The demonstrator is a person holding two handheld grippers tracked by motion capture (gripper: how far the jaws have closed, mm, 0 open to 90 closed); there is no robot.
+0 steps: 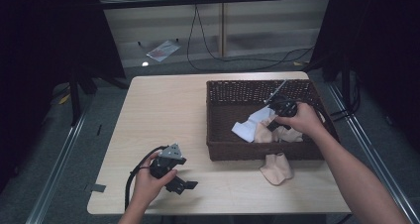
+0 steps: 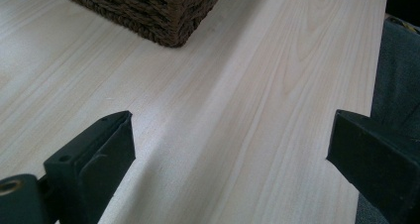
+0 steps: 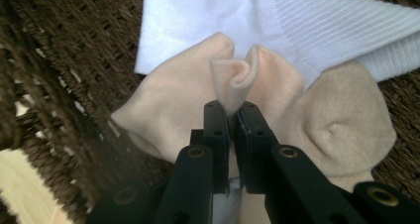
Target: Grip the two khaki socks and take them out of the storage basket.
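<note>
- Right gripper (image 3: 232, 110) pinches a fold of the beige sock (image 3: 173, 105) in the basket (image 1: 223, 149).
- Left gripper (image 2: 230, 144) hangs over the table (image 2: 247, 85), jaws wide apart and holding nothing.

Table (image 1: 163, 110) bears basket (image 1: 225, 149) and beige sock (image 1: 277, 168).

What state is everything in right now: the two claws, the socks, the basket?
Right claw: shut, pinching a fold of the beige sock in the basket.
Left claw: open, holding nothing, over the table.
White sock: lying in the basket, partly under the beige one.
Second beige sock: on the table outside the basket.
Basket: upright, open-topped.
</note>
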